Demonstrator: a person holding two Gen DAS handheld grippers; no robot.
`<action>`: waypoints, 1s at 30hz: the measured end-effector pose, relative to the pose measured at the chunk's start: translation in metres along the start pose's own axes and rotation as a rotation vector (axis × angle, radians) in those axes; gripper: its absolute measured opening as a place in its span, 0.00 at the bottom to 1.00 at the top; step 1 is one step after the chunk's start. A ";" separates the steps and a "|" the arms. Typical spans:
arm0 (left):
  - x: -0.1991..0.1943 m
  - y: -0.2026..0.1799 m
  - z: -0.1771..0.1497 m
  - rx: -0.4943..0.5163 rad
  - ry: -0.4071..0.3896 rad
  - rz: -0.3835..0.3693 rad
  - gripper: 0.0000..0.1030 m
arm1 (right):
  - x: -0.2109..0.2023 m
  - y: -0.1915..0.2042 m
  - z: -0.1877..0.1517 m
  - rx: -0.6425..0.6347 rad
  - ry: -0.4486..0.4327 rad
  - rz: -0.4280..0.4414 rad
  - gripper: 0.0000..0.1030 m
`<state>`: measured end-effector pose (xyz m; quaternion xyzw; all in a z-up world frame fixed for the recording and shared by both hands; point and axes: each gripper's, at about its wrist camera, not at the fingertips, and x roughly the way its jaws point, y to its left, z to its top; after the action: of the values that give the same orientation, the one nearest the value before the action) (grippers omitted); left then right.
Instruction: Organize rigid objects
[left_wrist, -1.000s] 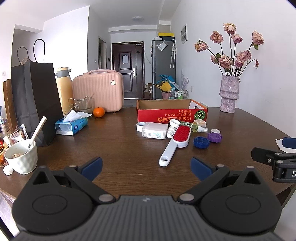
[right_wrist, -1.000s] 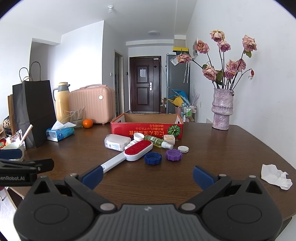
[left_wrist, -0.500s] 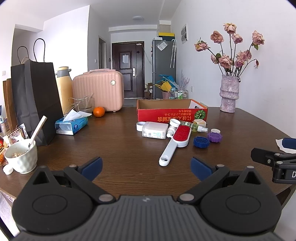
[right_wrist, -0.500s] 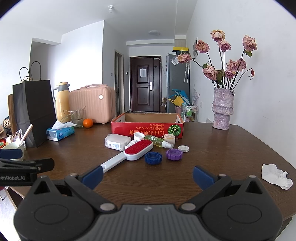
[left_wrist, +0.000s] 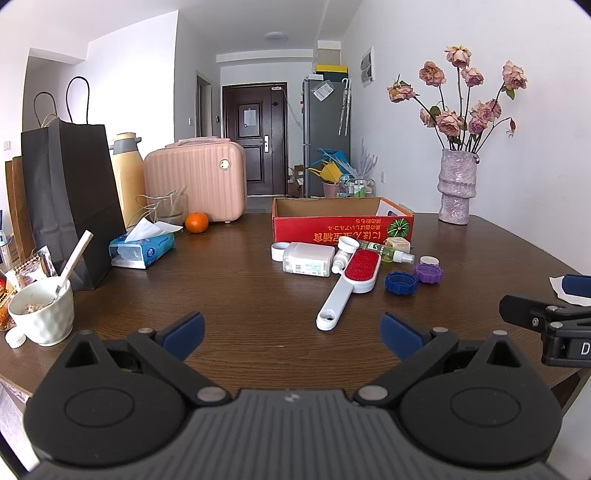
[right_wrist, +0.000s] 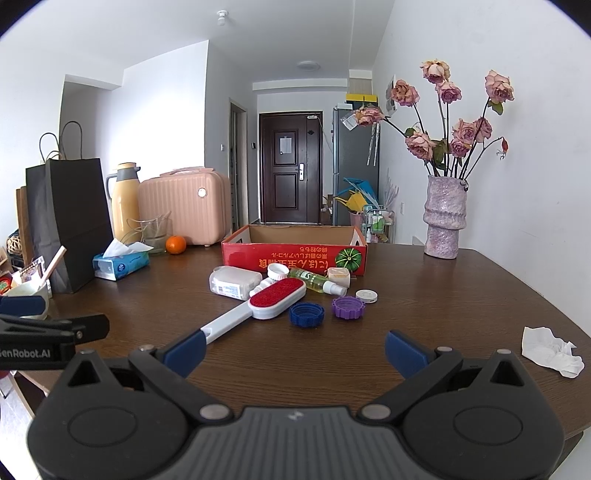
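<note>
- While both tools hang back at the near edge of the worktop (left_wrist: 229, 280), nothing is grasped; judged as the very start, approach not yet begun.
- Left hand-held gripper (left_wrist: 291, 330): fingers spread wide, empty, low over bare wood.
- Right hand-held gripper (right_wrist: 293, 349): fingers also wide apart, empty; its left pad (right_wrist: 184, 349) sits in front of the brush handle tip in that view, contact cannot be told.
- Task things lie in a cluster just in front of the red cardboard box (left_wrist: 341, 223), which looks empty from here.
- Lint brush (left_wrist: 351, 282): red pad, white handle pointing toward the cameras, nearest item.
- White pill bottle (left_wrist: 308, 258) lies on its side, left of the brush head, just beside it.
- Green spray bottle (right_wrist: 317, 282) lies flat behind the brush head, close to the box wall.
- Blue cap (right_wrist: 306, 314) and purple cap (right_wrist: 348, 307) side by side, right of the brush; small white lid (right_wrist: 366, 295) just behind them.
- Likely goal: move these into the box.
- Next move, my guess: right tool goes forward to the brush handle, closes across its narrow width, lifts, carries over the box wall.
- Handle is thin and flat, so a low, level grasp is needed.
- Caps are low too; they need a near-worktop pinch.
- Clutter to ignore: tissue pack (left_wrist: 142, 249), orange (left_wrist: 196, 222), bowl (left_wrist: 40, 317), vase (left_wrist: 457, 186), crumpled tissue (right_wrist: 552, 350).
</note>
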<state>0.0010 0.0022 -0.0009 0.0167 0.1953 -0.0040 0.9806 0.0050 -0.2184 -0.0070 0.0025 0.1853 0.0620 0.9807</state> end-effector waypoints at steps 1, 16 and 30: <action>0.000 0.000 0.000 0.000 0.000 0.000 1.00 | 0.000 0.001 0.000 0.000 0.000 0.000 1.00; 0.000 -0.001 0.000 -0.006 -0.004 -0.001 1.00 | 0.000 0.001 -0.001 0.005 -0.010 0.000 1.00; 0.037 -0.004 0.004 -0.019 0.032 -0.026 1.00 | 0.027 -0.008 -0.002 0.023 -0.009 0.021 1.00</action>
<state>0.0368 -0.0019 -0.0116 0.0050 0.2115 -0.0146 0.9773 0.0304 -0.2233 -0.0189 0.0160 0.1815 0.0702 0.9807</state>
